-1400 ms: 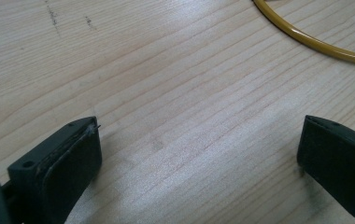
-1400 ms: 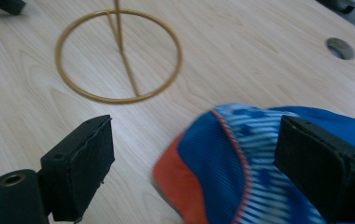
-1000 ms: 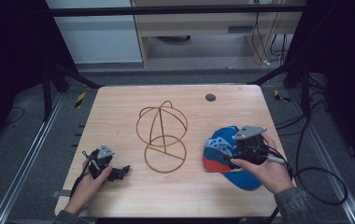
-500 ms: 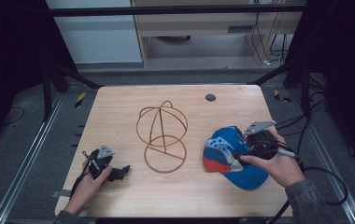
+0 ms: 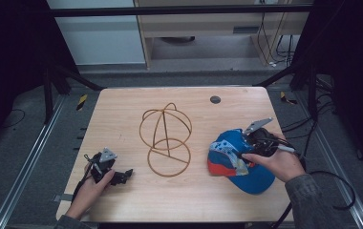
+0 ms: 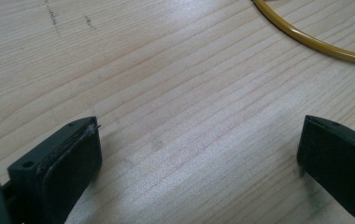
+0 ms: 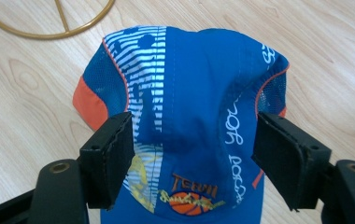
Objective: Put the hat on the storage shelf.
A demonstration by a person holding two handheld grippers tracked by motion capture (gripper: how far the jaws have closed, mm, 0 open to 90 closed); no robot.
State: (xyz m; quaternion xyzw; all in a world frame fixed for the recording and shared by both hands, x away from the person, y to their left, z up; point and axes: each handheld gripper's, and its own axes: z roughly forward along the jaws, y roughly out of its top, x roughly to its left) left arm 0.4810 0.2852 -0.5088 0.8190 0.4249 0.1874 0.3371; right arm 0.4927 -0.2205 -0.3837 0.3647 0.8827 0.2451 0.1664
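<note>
A blue cap with orange trim and a basketball logo lies on the right of the wooden table. My right gripper hovers at the cap's crown. In the right gripper view its jaws straddle the cap, one on each side of the crown, and my right gripper is open, its jaws having just been closing. The fabric between them looks unsqueezed. A gold wire hat stand sits mid-table. My left gripper rests at the front left, open and empty.
The stand's base ring lies ahead of the left gripper, and the base ring also shows beyond the cap. A dark round grommet sits near the far edge. Cables trail off the table's right side.
My right hand has shifted slightly to the right over the cap and its jaws have narrowed around the crown. The left hand has stayed put.
</note>
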